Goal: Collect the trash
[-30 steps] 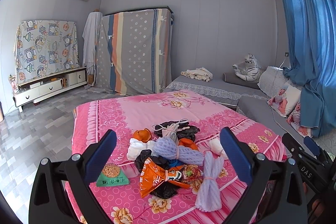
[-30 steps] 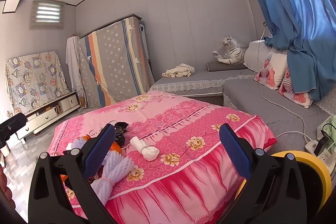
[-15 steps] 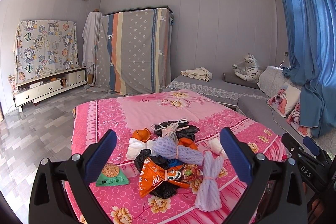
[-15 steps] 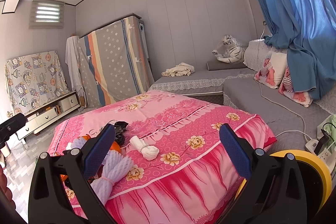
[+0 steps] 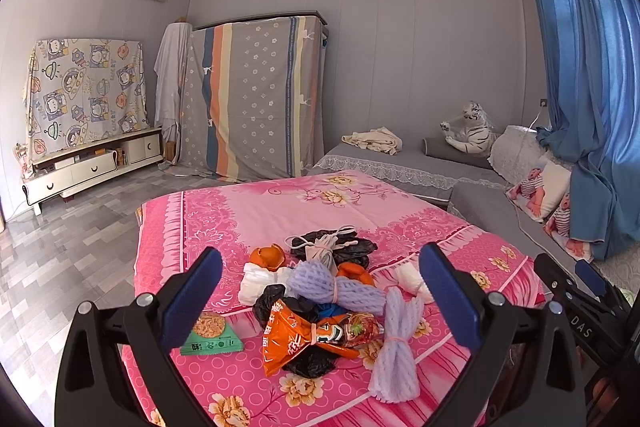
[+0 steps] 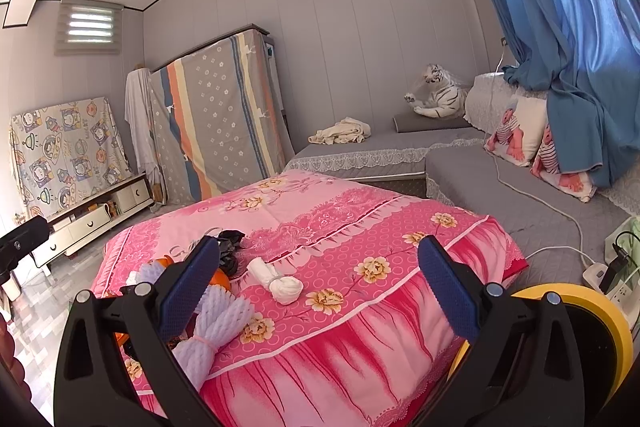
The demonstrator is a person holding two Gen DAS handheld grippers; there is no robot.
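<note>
A heap of trash lies on the pink flowered bed [image 5: 280, 211]: an orange snack wrapper [image 5: 304, 337], two purple foam nets [image 5: 394, 343] [image 5: 336, 287], black bags [image 5: 332, 247], orange peel [image 5: 267, 255], white tissue wads [image 5: 256, 277] and a green packet [image 5: 210, 335]. My left gripper [image 5: 320, 291] hovers open above the near side of the heap, holding nothing. My right gripper [image 6: 320, 283] is open and empty over the bed's front right edge. A white tissue roll [image 6: 276, 281] lies just beyond it, and a purple foam net [image 6: 212, 323] sits beside its left finger.
A yellow round bin rim [image 6: 592, 311] shows at the lower right of the right wrist view. Grey sofas [image 5: 400, 159] with a toy tiger [image 5: 470, 133] stand behind the bed, blue curtains [image 5: 588, 87] at right, a low cabinet [image 5: 92, 167] at left, a power strip [image 6: 604, 275] on the sofa.
</note>
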